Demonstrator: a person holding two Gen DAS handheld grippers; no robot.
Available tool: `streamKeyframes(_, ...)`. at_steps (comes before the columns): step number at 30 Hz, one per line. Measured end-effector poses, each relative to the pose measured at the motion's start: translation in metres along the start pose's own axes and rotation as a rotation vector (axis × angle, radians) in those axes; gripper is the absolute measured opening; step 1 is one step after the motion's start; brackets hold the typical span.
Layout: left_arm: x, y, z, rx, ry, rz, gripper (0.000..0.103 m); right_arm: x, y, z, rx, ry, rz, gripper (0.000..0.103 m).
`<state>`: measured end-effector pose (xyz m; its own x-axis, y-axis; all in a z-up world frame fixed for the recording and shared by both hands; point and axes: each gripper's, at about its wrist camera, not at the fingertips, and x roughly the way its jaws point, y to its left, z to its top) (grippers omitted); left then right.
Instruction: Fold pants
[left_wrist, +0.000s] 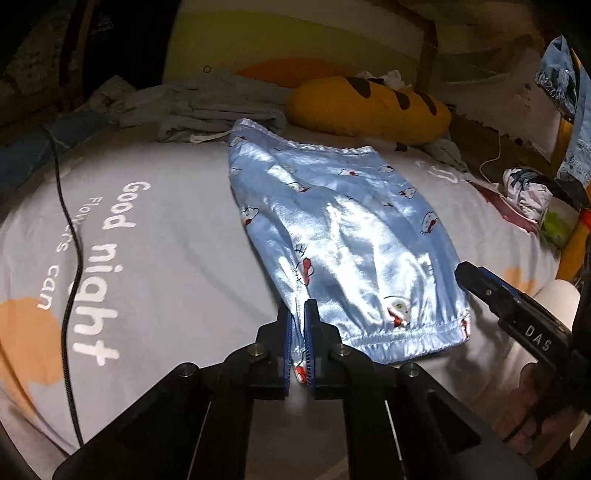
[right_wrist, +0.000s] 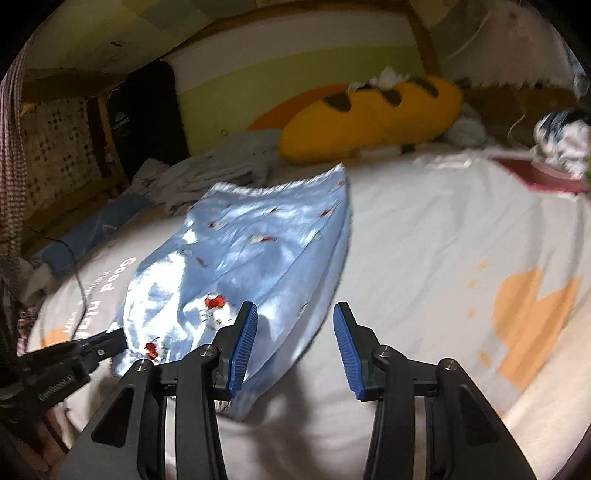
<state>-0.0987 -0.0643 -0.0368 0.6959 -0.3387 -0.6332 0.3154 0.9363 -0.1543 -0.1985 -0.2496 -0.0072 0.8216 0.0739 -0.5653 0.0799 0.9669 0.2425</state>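
Observation:
Light blue satin pants (left_wrist: 343, 236) with a cartoon cat print lie folded on the grey bedsheet (left_wrist: 166, 229), waistband at the far end, elastic cuffs near me. My left gripper (left_wrist: 299, 314) is shut on the near left cuff corner of the pants. In the right wrist view the pants (right_wrist: 258, 251) lie ahead and to the left. My right gripper (right_wrist: 295, 317) is open and empty, just above the pants' near right edge. It also shows in the left wrist view (left_wrist: 465, 273) beside the right cuff. The left gripper (right_wrist: 118, 338) shows at the pants' left corner.
A yellow striped plush pillow (left_wrist: 369, 107) and a heap of grey clothes (left_wrist: 207, 110) lie at the far end of the bed. A black cable (left_wrist: 70, 236) runs across the sheet on the left. Crumpled clothes (left_wrist: 528, 192) and hanging denim (left_wrist: 569, 110) are at the right.

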Motion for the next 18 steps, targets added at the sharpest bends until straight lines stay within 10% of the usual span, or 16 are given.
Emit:
streamKeyframes(5,0.003,0.01,-0.002,-0.023,0.006,0.017,0.004,0.003,0.011,-0.003,-0.041,0.008,0.024,0.044)
streamKeyframes(11,0.005,0.008,-0.003,-0.004,0.011,0.023,0.004,0.0,0.022,-0.005,-0.107,-0.014,-0.019,0.009)
streamKeyframes(18,0.006,0.007,-0.003,-0.001,0.021,0.032,0.004,-0.01,0.01,-0.002,-0.074,-0.043,-0.093,0.007)
